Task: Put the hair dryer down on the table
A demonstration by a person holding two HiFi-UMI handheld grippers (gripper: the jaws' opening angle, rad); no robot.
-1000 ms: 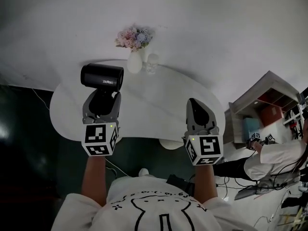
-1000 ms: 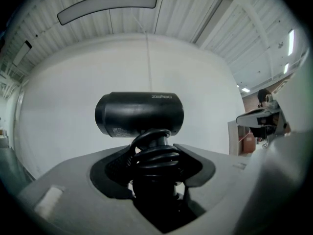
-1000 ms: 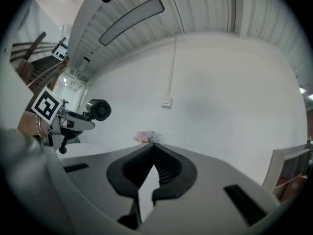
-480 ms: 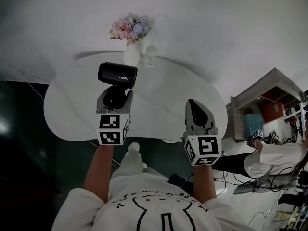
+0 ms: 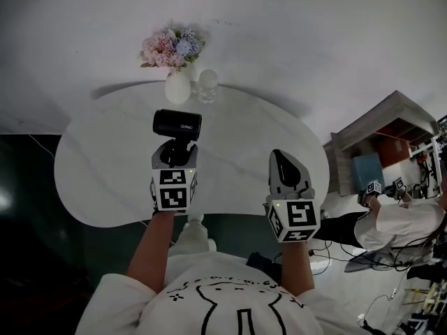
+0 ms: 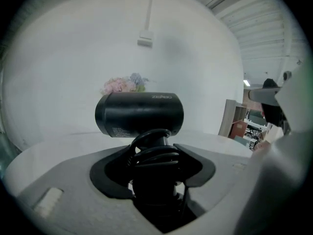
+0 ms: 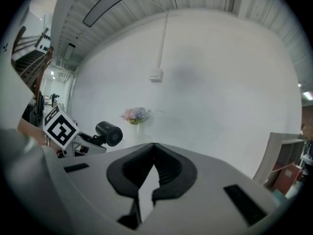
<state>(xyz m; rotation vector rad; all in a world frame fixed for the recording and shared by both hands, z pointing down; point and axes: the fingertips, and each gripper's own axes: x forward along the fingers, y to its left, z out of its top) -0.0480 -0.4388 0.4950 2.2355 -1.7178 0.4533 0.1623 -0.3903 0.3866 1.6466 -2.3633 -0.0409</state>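
While the table (image 5: 98, 173) spans the scene, hair dryer (image 5: 177, 123) hangs over its middle, clamped at the cord-wrapped handle (image 6: 154, 182) by left gripper (image 5: 174, 151). Right gripper (image 5: 281, 159): jaws together, empty, near right edge. Looks rigid, top-heavy, smooth; handle is the grip point, expect tipping.

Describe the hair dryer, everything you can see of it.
The hair dryer is black and matte-looking. It has a short cylindrical barrel with pale lettering on its side, set crosswise atop a handle with the cord coiled around it. The left tongs clamp that handle, holding the dryer upright, barrel level, over the white table in front of a vase of flowers. Only the tongs appear to touch it.
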